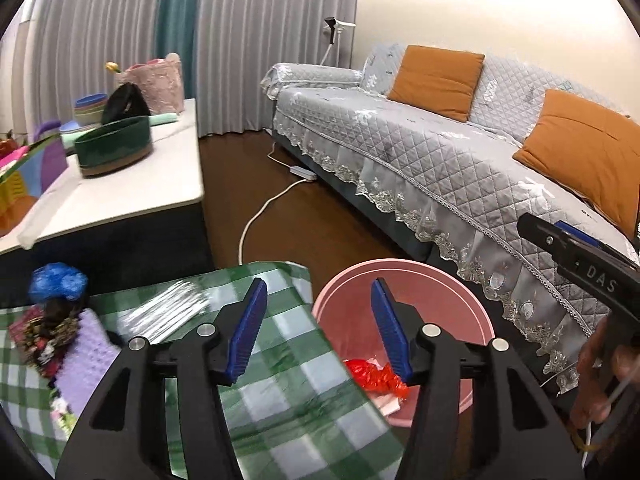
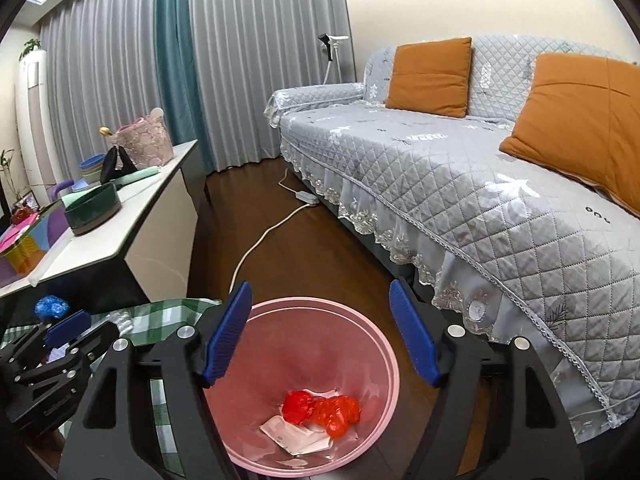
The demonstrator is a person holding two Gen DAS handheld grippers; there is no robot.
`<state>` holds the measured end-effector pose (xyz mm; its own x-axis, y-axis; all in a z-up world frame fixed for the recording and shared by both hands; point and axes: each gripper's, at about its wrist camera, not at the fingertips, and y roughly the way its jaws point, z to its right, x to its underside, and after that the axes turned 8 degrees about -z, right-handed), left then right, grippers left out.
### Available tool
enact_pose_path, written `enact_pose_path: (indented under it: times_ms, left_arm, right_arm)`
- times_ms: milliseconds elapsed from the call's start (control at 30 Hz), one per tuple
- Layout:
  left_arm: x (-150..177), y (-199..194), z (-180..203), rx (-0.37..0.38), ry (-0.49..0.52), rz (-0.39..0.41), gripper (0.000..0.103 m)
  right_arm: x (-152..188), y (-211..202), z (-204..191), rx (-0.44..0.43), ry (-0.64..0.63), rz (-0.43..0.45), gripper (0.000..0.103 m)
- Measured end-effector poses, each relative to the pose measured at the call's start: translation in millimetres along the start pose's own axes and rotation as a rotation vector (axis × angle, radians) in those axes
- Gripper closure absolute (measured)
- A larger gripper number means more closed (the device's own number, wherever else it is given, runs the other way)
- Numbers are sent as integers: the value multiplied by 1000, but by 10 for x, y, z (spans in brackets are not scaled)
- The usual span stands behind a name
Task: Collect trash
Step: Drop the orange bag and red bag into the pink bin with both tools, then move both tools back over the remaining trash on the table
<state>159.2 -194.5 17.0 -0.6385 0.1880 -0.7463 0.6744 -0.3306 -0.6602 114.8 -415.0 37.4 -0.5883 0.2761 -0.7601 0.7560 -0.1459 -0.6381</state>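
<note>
A pink bin (image 2: 384, 344) stands on the dark floor and holds crumpled red plastic (image 2: 320, 410) and white paper scraps (image 2: 296, 438). My right gripper (image 2: 320, 336) hangs open above the bin with nothing between its blue pads. My left gripper (image 1: 320, 328) is open too, over the near edge of the green checked cloth (image 1: 288, 392) and the pink bin (image 1: 448, 300), its jaws empty. On the cloth lie a crinkled clear wrapper (image 1: 168, 312), a blue plastic ball (image 1: 58, 282) and a lilac knitted piece (image 1: 86, 356). The right gripper's body (image 1: 588, 268) shows at the right of the left wrist view.
A grey quilted sofa (image 2: 460, 184) with orange cushions (image 2: 430, 76) runs along the right. A white low table (image 2: 132, 216) on the left carries a green bowl (image 2: 94, 210) and baskets. A white cable with a power strip (image 2: 306, 197) crosses the floor.
</note>
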Motion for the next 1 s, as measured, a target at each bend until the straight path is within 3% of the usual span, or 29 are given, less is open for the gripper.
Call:
enact_pose_path:
  times_ms: [633,1000]
  left_arm:
    - [510,-963,-500,-84,-56,71,58]
    - [944,-1058,-992,-185,-146,52,68]
  right_arm:
    - [228,-530,-586,-69,-155,60,32]
    - [397,-574,-943,-153,-240,43,33]
